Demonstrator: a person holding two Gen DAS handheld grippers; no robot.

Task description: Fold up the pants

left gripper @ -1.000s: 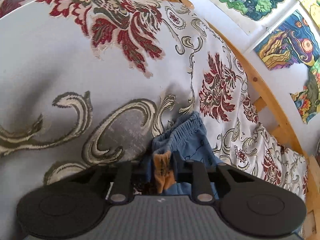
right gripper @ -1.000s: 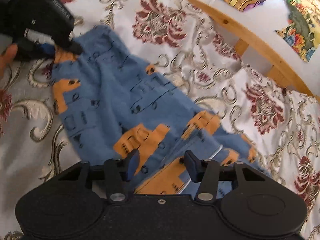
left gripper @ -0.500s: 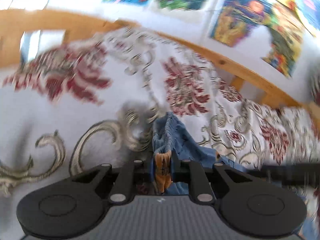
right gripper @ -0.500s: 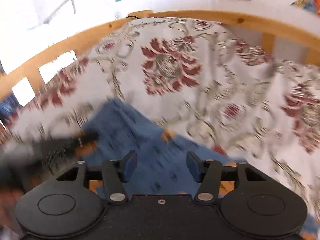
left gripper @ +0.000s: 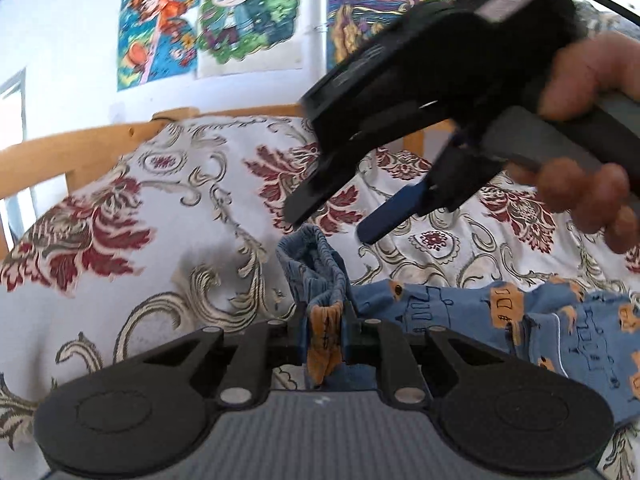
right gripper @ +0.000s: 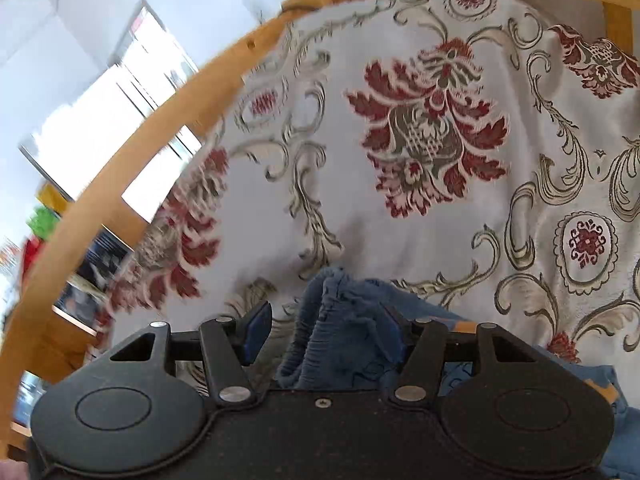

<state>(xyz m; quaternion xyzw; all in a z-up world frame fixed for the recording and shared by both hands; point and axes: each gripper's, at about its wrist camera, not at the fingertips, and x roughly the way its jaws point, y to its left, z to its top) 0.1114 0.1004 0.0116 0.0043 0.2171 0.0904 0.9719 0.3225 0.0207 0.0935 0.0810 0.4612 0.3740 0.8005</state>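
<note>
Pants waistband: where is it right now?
In the left wrist view the waistband stands bunched at lower centre, pinched in the left tool over the floral bedspread, with the open right tool just above it.

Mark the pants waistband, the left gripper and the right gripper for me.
pants waistband (left gripper: 316,264), left wrist view, gathered elastic edge.
left gripper (left gripper: 325,330), left wrist view, between fingertips clamping cloth.
right gripper (left gripper: 330,222), left wrist view, between open fingertips.

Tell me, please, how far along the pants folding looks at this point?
Early. Done: the left gripper has its jaws shut on a bunched edge of the blue pants. In hand: the right gripper, jaws open, sits around the gathered waistband, not yet clamped. Left: the pants lie rumpled on the floral bedspread, with no neat fold visible.
</note>
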